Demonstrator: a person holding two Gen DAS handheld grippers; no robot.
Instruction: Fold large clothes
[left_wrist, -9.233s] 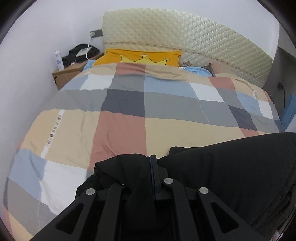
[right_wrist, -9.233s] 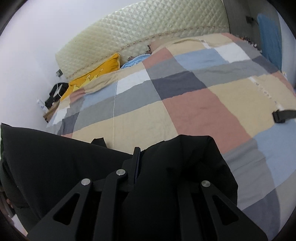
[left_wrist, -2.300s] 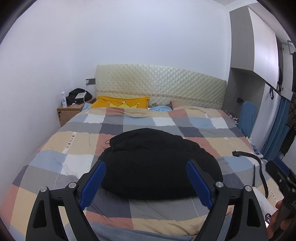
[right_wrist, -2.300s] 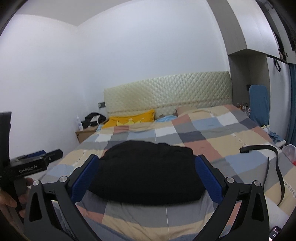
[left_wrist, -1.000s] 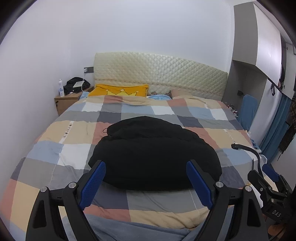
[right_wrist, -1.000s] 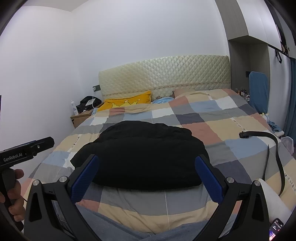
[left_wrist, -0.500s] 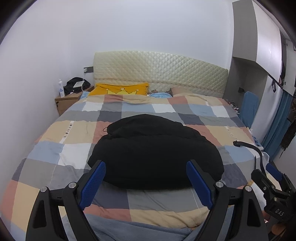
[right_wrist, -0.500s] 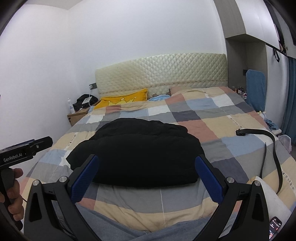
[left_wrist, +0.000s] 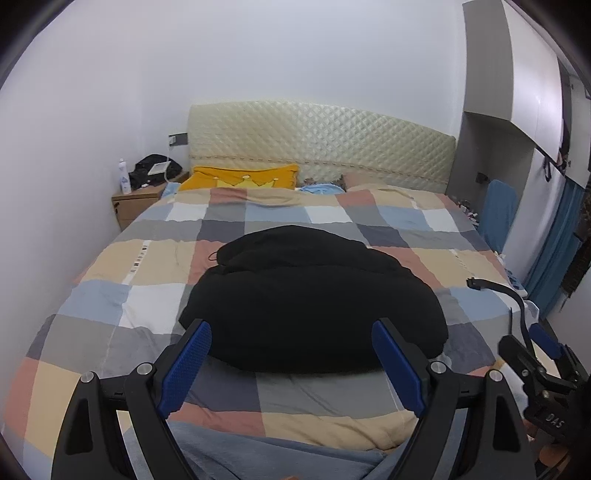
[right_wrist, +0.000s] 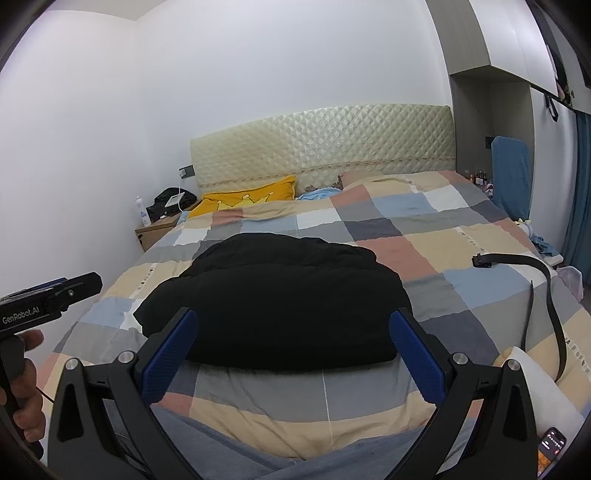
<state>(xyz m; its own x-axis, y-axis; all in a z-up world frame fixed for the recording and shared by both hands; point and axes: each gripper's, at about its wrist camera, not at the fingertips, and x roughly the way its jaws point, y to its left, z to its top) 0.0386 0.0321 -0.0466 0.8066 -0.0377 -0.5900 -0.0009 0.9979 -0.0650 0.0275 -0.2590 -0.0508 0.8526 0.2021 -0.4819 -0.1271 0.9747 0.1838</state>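
A bulky black garment (left_wrist: 314, 299) (right_wrist: 280, 302) lies folded into a rounded bundle in the middle of the bed's checked cover (left_wrist: 110, 295) (right_wrist: 461, 288). My left gripper (left_wrist: 291, 332) hangs open short of the bundle's near edge, nothing between its blue pads (left_wrist: 186, 363). My right gripper (right_wrist: 293, 321) is likewise open and held back from the garment, its blue pads (right_wrist: 170, 354) empty. Each gripper shows at the side of the other's view: the right one (left_wrist: 535, 365), the left one (right_wrist: 48, 299) in a person's hand.
A black strap (right_wrist: 546, 291) (left_wrist: 515, 299) lies on the cover at the right. A yellow cushion (left_wrist: 243, 177) and a quilted headboard (left_wrist: 321, 147) are at the far end, a bedside cabinet (left_wrist: 136, 205) at the back left. A phone (right_wrist: 550, 445) lies at the lower right.
Long ago both grippers were shut on the black garment; they have since let go and drawn back. Over the last second nothing has visibly moved.
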